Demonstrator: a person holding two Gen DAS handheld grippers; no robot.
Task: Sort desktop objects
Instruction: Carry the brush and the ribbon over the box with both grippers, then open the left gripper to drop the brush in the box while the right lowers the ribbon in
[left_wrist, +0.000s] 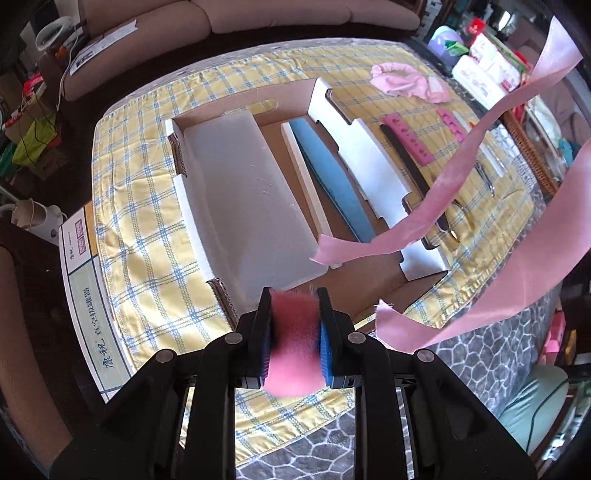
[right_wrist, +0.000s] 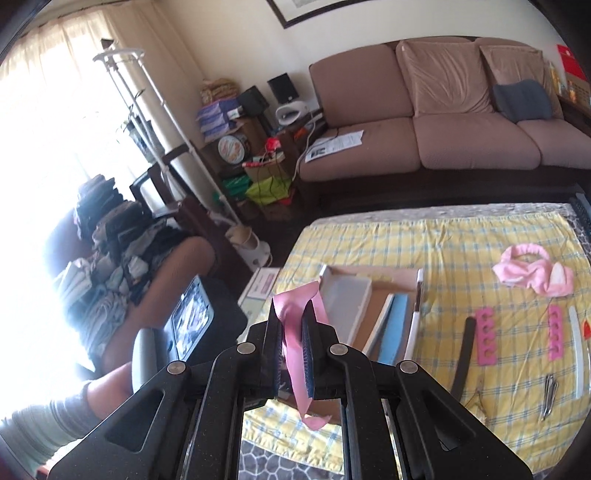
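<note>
Pink ribbon (left_wrist: 461, 162): a long satin strip, hanging in the air over the right part of the table; its loose ends float above the box corner and the near table edge.
Right gripper (right_wrist: 291, 321): jaws closed on the pink ribbon, which passes between the pads and hangs out below them (the end curls a little).
Left gripper (left_wrist: 293, 295): jaws closed on a pink fuzzy piece (left_wrist: 293, 343), blurred, so I cannot tell what it is exactly; it is over the near edge of the box.
Cardboard box (left_wrist: 373, 155): open, flat on the yellow checked cloth (left_wrist: 147, 221), with a grey-white tray (left_wrist: 236, 192) in the left part and a blue file (left_wrist: 332, 177) lying beside a white strip in the middle.
Right of the box: a black file (left_wrist: 410, 158), two pink toe separators (right_wrist: 484, 336), small metal tools (right_wrist: 548, 397), all on the cloth.
Far right: a pink headband (right_wrist: 532, 273), on the cloth, well apart from the box.
Behind the table: a brown sofa (right_wrist: 443, 122).
</note>
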